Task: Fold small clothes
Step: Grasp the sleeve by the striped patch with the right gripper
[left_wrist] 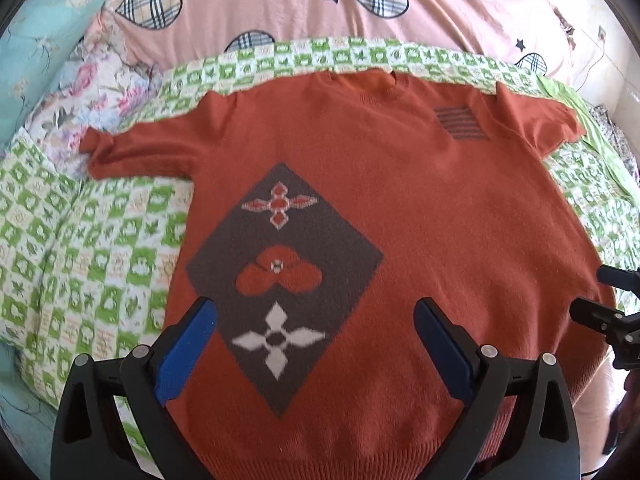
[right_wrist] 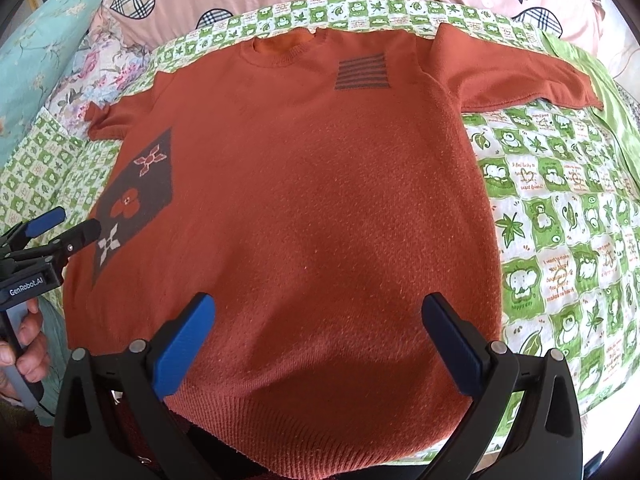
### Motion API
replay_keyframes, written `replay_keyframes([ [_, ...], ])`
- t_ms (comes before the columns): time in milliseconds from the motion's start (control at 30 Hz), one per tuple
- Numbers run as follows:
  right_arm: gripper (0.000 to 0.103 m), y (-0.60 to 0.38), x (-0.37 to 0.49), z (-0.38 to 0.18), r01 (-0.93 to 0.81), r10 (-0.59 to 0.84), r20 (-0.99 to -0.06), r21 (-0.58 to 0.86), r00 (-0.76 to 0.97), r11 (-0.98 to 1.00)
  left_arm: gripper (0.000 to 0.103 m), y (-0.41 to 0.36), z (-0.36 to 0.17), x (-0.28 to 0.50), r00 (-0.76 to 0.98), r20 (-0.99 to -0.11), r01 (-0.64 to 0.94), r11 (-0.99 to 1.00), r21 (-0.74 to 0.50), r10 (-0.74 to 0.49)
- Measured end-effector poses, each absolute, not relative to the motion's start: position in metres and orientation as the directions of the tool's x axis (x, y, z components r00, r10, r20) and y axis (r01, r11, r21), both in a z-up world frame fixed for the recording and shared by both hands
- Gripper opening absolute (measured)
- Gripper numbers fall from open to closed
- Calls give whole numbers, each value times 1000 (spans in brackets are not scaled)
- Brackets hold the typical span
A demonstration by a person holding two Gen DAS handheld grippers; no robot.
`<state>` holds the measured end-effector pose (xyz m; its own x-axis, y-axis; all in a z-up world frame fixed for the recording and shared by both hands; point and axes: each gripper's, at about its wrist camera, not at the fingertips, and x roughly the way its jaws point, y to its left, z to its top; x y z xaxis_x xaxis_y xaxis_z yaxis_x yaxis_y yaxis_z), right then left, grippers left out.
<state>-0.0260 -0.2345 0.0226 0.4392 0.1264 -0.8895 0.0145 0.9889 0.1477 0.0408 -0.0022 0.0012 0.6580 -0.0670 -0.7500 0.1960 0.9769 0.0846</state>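
An orange knit sweater [left_wrist: 420, 208] lies flat, front up, on a green-and-white checked blanket [left_wrist: 80, 248], collar away from me, both short sleeves spread out. It has a grey diamond patch with flower motifs [left_wrist: 280, 280] and a grey striped patch [left_wrist: 460, 122]. My left gripper [left_wrist: 316, 320] is open and empty above the lower left part, over the diamond. My right gripper [right_wrist: 318, 316] is open and empty above the lower right part of the sweater [right_wrist: 320, 184], near the ribbed hem. The left gripper also shows at the left edge of the right wrist view [right_wrist: 76, 224].
A pink quilt with plaid hearts [left_wrist: 304, 4] lies behind the blanket. A teal floral pillow [left_wrist: 44, 52] sits at the far left. A green cloth [right_wrist: 592, 80] lies beside the right sleeve. The checked blanket extends to the right [right_wrist: 568, 220].
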Motion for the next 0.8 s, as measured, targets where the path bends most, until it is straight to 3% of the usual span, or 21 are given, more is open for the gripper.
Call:
replay_keyframes([
  [167, 103, -256, -18, 29, 47, 133, -864, 178, 485, 983, 100, -1, 3, 53, 646, -757, 196, 980, 37, -101],
  [400, 103, -330, 5, 31, 187, 136, -841, 270, 524, 945, 100, 1, 2, 79, 669, -742, 154, 986, 66, -55],
  [600, 103, -426, 31, 50, 316, 39, -787, 292, 615, 903, 101, -8, 3, 107, 677, -734, 130, 973, 190, 53],
  [767, 98, -500, 60, 56, 416, -43, -769, 296, 637, 860, 101, -2, -2, 133, 633, -773, 91, 987, 134, 46],
  [800, 93, -518, 68, 54, 439, -56, -767, 304, 639, 846, 101, -1, -3, 138, 623, -781, 87, 988, 125, 44],
])
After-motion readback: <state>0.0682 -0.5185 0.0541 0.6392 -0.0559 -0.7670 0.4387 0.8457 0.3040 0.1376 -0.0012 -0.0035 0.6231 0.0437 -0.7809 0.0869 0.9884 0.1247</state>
